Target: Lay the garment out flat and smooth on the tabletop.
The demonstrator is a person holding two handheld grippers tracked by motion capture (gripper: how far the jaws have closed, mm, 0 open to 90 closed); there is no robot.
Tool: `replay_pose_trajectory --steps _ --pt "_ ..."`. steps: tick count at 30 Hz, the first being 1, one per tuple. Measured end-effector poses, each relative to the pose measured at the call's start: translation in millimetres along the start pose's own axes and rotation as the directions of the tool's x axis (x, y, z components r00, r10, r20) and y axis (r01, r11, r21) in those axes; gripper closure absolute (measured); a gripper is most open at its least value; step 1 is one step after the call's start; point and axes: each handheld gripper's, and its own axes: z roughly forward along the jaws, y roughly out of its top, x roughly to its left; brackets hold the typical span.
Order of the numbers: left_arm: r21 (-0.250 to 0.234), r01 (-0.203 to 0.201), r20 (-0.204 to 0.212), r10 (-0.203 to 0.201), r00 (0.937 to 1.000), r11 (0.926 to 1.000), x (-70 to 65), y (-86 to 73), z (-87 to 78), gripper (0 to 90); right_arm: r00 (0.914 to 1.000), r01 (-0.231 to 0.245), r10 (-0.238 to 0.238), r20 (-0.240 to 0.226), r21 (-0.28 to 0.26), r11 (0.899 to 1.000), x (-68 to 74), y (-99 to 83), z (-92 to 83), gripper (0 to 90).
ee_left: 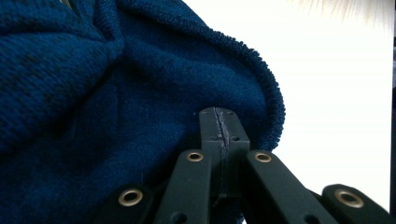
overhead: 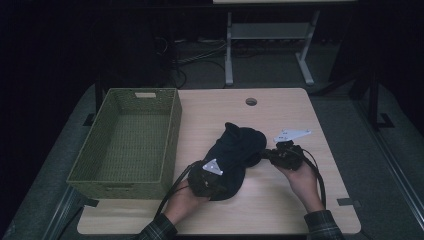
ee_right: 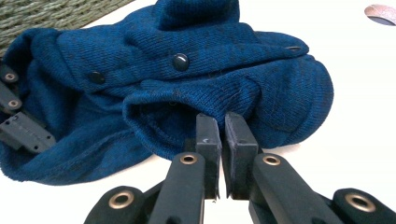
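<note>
A dark blue knit garment lies crumpled near the middle of the tabletop, right of a green woven basket. The left claw is clamped tight on the garment's near-left edge — its jaws meet with fabric bunched around them. The right claw sits at the garment's right edge, jaws almost together, pinching a fold of the hem — only a narrow slit between them.

Each gripper had black jaws with brass-ringed rivets, a grey three-cornered plate, and black cables; the person wore plaid sleeves.
</note>
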Motion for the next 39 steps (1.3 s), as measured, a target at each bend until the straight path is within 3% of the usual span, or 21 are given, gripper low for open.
replay_pose_trajectory --steps 5,20,29,39 --pt "0.002 -0.001 -0.002 0.001 1.0 1.0 0.0 0.3 0.0 90.0 0.9999 -0.002 0.002 0.012 -0.018 1.0 -3.8 8.7 2.5 86.1" --pt "-0.005 0.003 0.0 -0.003 1.0 1.0 0.2 0.6 0.7 90.0 0.9993 0.003 -0.003 0.037 -0.024 1.0 -21.2 59.3 16.2 86.5" --pt "0.0 0.005 0.003 -0.005 1.0 1.0 0.7 0.7 0.4 90.0 0.9969 0.005 -0.002 0.079 -0.03 1.0 -36.6 89.3 26.9 86.7" --pt "0.006 0.007 0.005 -0.007 1.0 1.0 0.7 0.9 0.1 90.0 0.9924 0.013 -0.013 0.122 0.003 1.0 -51.9 114.7 40.9 86.9"
